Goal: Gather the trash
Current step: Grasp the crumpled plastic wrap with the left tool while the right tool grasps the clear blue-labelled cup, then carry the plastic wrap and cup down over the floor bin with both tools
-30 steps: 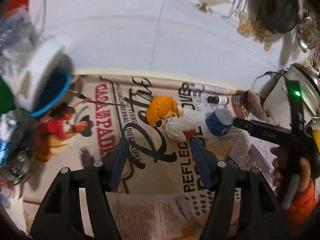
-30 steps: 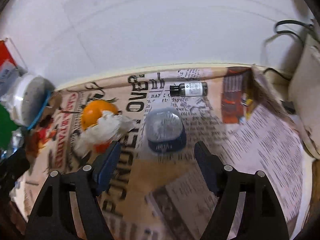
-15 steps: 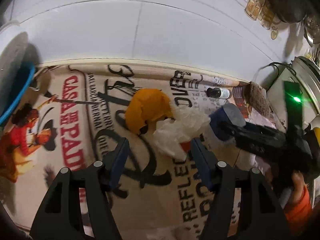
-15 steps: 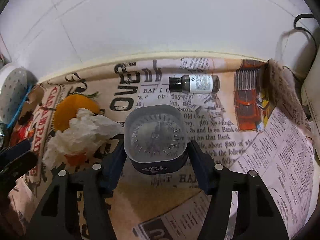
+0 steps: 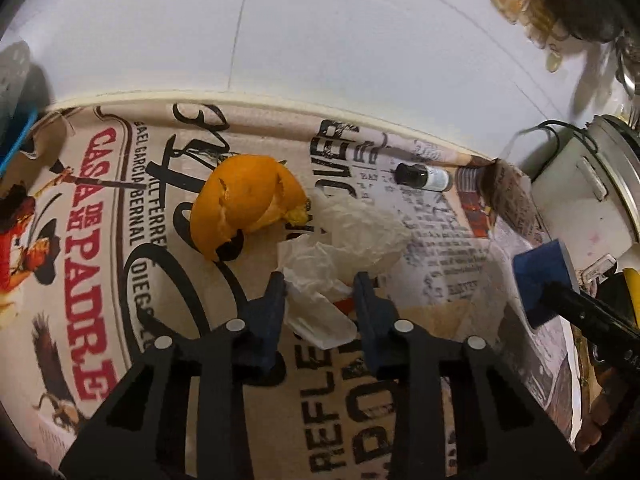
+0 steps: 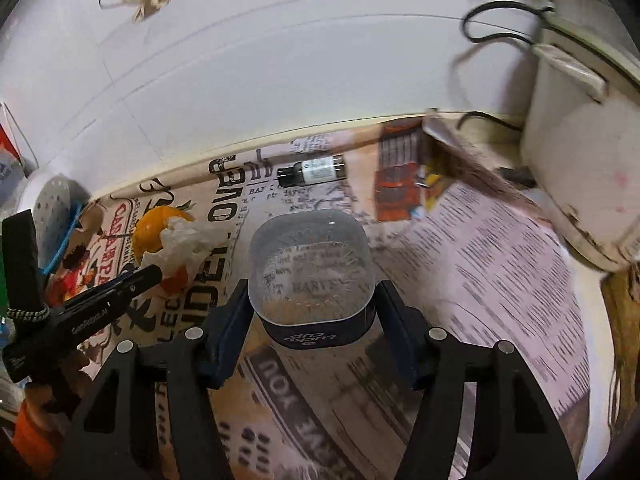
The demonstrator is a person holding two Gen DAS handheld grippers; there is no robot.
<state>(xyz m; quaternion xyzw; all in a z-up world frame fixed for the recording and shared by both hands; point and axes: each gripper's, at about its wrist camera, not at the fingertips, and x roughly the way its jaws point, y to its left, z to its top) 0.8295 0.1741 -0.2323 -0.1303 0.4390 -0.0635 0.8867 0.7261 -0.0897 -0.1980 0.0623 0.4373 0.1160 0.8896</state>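
I have both tools working over the newspaper-covered bench (image 5: 436,236), near its back edge by the white wall. My left gripper (image 5: 320,292) has just been closing its jaws, and the crumpled tissue (image 5: 340,248) sits between the blue pads with the lower fold pinched; I judge the grip is on, though only on the near part of the wad. My right gripper (image 6: 312,312) has its jaws clamped on the sides of the clear plastic cup (image 6: 312,272), which reads as lifted off the paper, mouth tipped toward the camera.

To do this step well, I squeeze the tissue firmly before lifting, since loose paper slips and the far folds may trail. I lift straight up so the wad does not drag the orange peel (image 5: 246,204), which lies touching its left side, nearer the back edge. I keep the cup level and hold it steady beside the tissue, on its right, so the wad can drop into the open mouth. The small dark bottle (image 6: 314,170) lies on its side close to the back edge, well clear of both tools; it waits, like the peel.
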